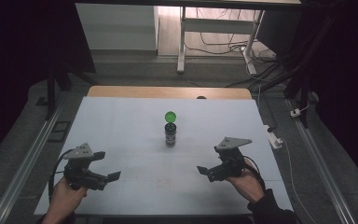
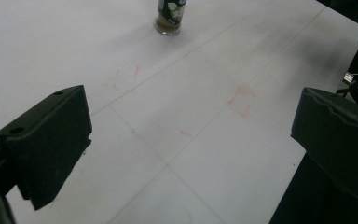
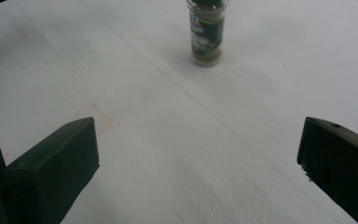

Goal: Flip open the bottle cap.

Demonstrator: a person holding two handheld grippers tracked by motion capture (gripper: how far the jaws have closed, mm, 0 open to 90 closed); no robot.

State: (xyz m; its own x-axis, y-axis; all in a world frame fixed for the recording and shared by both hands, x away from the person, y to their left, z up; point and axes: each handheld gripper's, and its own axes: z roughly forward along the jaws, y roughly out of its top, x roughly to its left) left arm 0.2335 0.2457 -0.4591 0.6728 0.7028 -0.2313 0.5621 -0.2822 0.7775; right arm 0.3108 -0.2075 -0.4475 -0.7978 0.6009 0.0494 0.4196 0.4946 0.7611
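Where the high view looks down on the white table (image 1: 121, 126), a small spice jar (image 1: 170, 134) stands upright near its middle, dark-labelled, with a green lid (image 1: 170, 116); its contents cannot be told from here. The table's far edge is bare wood, and beyond it lie grey floor, a white desk frame (image 1: 182, 42) and loose cables (image 1: 223, 44). The left gripper (image 1: 108, 166) is held low at the near left, the right gripper (image 1: 204, 171) at the near right, each in a hand, both well apart from the jar and angled inward toward it.

In the left gripper view, the jar (image 2: 170, 16) stands far ahead, cut off at the top edge, with brownish matter at its bottom. Faint red marks (image 2: 240, 99) and thin lines cross the white surface. The jaws are spread wide, nothing between them.

In the right gripper view, the jar (image 3: 206, 33) stands upright ahead, its label partly green, brownish contents showing through the glass. Here too the jaws stand wide apart over bare table.
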